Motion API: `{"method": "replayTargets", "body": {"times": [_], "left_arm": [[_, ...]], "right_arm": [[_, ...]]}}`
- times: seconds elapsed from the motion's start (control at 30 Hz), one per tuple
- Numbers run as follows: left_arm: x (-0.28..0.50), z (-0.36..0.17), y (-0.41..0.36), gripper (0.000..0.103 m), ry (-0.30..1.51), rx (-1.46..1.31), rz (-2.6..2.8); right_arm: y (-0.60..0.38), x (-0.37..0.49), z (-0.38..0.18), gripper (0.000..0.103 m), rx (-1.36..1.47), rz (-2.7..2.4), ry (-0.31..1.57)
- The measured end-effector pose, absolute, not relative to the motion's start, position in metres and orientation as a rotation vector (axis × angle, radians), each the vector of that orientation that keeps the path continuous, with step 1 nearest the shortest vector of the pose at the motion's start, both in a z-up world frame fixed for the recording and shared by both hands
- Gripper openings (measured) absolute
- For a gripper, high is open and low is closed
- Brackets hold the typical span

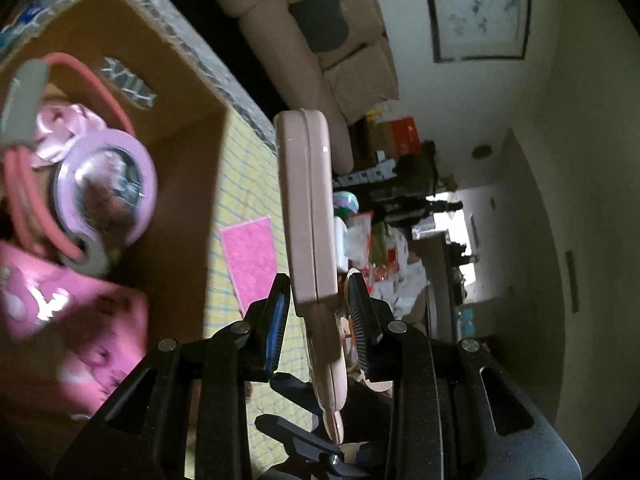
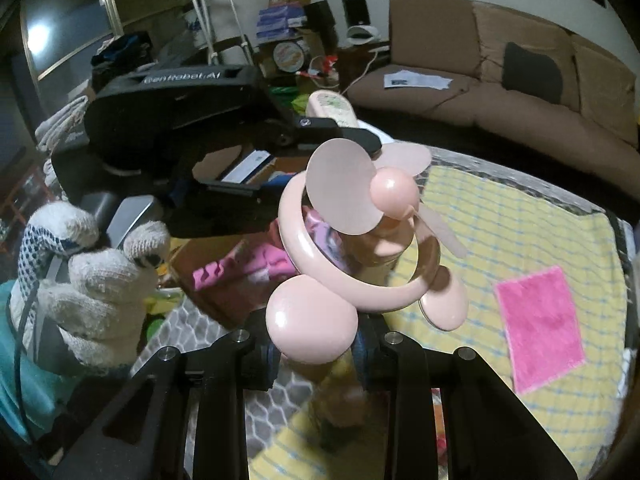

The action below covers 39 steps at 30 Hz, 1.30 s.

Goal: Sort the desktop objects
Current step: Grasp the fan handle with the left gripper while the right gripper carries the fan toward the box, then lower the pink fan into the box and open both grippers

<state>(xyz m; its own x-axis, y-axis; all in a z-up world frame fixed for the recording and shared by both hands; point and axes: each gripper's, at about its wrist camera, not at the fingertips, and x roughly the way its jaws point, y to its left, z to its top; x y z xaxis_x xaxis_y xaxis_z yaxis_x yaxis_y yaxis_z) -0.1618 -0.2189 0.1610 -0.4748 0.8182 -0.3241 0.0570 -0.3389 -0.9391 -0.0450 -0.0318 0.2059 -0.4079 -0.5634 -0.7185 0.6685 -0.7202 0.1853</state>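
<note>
Your right gripper [image 2: 316,350] clamps the pink fan [image 2: 352,236] by its handle; your left gripper [image 1: 318,304] pinches a pink remote [image 1: 306,208] beside the cardboard box [image 1: 180,92]. The fan looks light, its soft blades fragile; keep to the stiff handle.

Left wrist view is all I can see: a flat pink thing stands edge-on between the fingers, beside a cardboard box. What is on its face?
Observer: The right wrist view shows the face of the pink device in the left gripper. It is pale, with a greenish patterned panel.
Operator: What is the other gripper doing?
Observer: The right gripper is closed on a pink handheld fan with round ears on its ring.
Operator: Who is holding my gripper?
Observer: A gloved hand, in white knit with blue dots, grips its handle.
</note>
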Motion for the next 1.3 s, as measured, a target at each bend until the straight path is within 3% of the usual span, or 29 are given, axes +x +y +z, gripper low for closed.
{"method": "replayTargets", "body": {"times": [0.4,0.9,1.0,1.1,1.23,1.3], "left_arm": [[-0.219,0.098,-0.254,0.029,-1.405,-1.283,1.862],[-0.219,0.076,-0.271,0.034,-1.425,-1.347,1.877],[-0.213,0.083,-0.275,0.04,-1.446,-1.339,1.879],[-0.204,0.089,-0.284,0.062,-1.466,-1.332,1.916],[-0.196,0.096,-0.283,0.074,-1.446,-1.355,1.927],[-0.192,0.099,-0.281,0.074,-1.418,-1.379,1.941]], "right_arm": [[-0.1,-0.081,0.173,0.03,1.118,-2.112,0.3],[-0.127,-0.114,0.133,0.027,1.298,-2.064,0.38],[-0.122,-0.116,0.134,0.033,1.312,-2.068,0.355],[-0.114,-0.114,0.137,0.035,1.303,-2.07,0.315],[-0.108,-0.111,0.145,0.039,1.294,-2.091,0.289],[-0.106,-0.109,0.146,0.039,1.297,-2.102,0.297]]}}
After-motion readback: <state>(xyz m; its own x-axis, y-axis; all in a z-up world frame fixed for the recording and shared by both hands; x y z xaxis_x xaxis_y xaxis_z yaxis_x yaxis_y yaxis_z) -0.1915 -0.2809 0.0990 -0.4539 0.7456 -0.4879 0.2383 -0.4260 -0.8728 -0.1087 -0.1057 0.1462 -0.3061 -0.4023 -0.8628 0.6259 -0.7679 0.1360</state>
